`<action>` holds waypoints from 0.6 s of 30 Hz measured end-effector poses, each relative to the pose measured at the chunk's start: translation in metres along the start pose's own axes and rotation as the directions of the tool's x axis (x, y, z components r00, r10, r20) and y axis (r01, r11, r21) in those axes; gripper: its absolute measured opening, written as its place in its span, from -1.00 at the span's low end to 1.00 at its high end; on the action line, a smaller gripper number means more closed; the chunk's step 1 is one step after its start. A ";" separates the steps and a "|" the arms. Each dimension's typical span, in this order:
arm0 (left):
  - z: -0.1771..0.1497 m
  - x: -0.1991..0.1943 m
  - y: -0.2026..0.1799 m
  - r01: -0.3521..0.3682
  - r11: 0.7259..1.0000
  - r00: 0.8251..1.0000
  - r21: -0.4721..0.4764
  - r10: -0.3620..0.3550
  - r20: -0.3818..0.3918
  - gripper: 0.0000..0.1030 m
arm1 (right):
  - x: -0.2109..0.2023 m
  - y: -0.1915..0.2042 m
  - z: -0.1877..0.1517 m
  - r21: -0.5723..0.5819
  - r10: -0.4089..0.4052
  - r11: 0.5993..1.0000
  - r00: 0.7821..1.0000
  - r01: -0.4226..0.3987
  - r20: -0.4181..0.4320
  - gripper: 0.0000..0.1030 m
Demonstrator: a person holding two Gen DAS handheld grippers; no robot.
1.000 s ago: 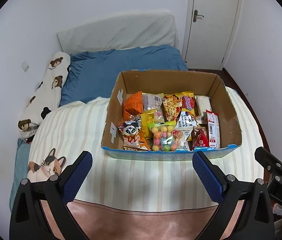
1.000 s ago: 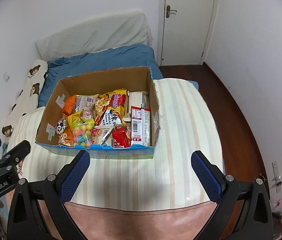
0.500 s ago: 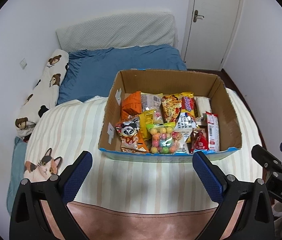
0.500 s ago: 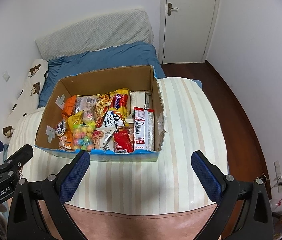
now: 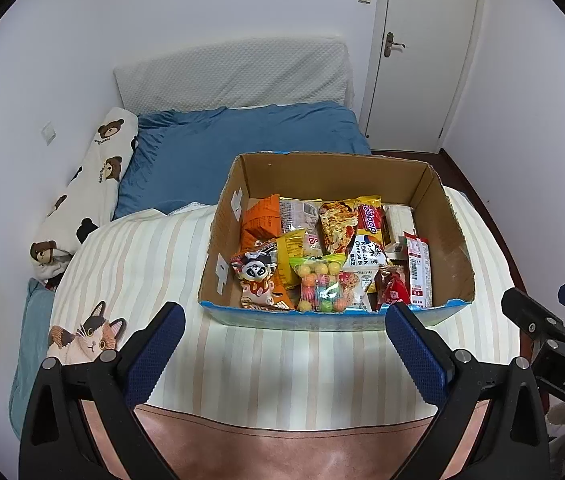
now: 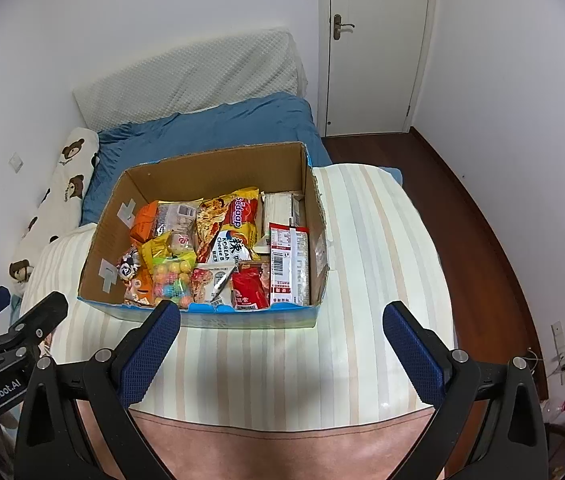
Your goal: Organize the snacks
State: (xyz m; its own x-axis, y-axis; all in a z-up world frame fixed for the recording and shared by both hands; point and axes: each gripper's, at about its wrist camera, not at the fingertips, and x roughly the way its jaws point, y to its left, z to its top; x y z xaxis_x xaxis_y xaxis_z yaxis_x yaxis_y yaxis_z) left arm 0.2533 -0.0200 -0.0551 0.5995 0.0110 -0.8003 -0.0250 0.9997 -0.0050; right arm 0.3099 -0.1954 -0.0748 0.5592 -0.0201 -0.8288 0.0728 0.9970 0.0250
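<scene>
Two grippers, left (image 5: 280, 336) & right (image 6: 281, 334), jaws wide, empty, short of snack box (image 5: 448, 236) front edge.

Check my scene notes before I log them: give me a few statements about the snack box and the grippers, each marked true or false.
1. The cardboard box sits on the striped blanket. True.
2. The left gripper grips a snack. False: its fingers are spread, holding nothing.
3. The bag of coloured candy balls lies near the box's front wall. True.
4. The box is empty. False: snack packets fill its floor.
5. The right gripper is open. True.
</scene>
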 end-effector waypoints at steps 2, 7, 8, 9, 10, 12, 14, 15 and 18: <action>0.000 -0.001 0.000 0.000 1.000 1.000 0.002 0.000 0.004 1.00 | -0.002 0.000 0.000 0.002 0.001 1.000 1.000 -0.001 0.003 1.00; 0.000 -0.003 0.000 0.000 1.000 1.000 0.002 0.000 0.010 1.00 | -0.007 -0.001 -0.001 0.003 -0.009 1.000 1.000 0.009 0.013 1.00; 0.000 -0.003 0.000 -0.001 1.000 1.000 0.002 0.001 0.012 1.00 | -0.008 -0.001 0.000 0.003 -0.010 1.000 1.000 0.010 0.013 1.00; 0.000 -0.003 0.000 -0.002 1.000 1.000 0.002 0.002 0.012 1.00 | -0.008 -0.002 0.000 0.004 -0.009 1.000 1.000 0.009 0.015 1.00; 0.000 -0.004 0.000 -0.003 1.000 1.000 0.002 0.003 0.012 1.00 | -0.009 -0.002 0.000 0.005 -0.008 1.000 1.000 0.008 0.016 1.00; 0.000 -0.004 0.000 -0.003 1.000 1.000 0.003 0.003 0.013 1.00 | -0.010 -0.002 0.000 0.003 -0.007 1.000 1.000 0.007 0.018 1.00; 0.000 -0.005 0.000 -0.003 1.000 1.000 0.001 0.003 0.015 1.00 | -0.010 -0.002 0.000 0.003 -0.005 1.000 1.000 0.005 0.019 1.00; 0.000 -0.004 0.000 -0.003 1.000 1.000 0.001 0.003 0.015 1.00 | -0.011 -0.002 0.000 0.003 -0.005 1.000 1.000 0.005 0.019 1.00; 0.000 -0.005 0.000 -0.004 1.000 1.000 0.001 0.004 0.014 1.00 | -0.014 -0.002 -0.001 0.003 -0.005 1.000 1.000 0.005 0.021 1.00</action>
State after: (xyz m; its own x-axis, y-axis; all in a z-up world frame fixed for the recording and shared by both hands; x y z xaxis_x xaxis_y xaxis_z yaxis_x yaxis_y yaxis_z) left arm 0.2503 -0.0196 -0.0510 0.6105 0.0152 -0.7918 -0.0262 0.9997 -0.0010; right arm 0.3011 -0.1969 -0.0639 0.5763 -0.0267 -0.8168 0.0777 0.9967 0.0222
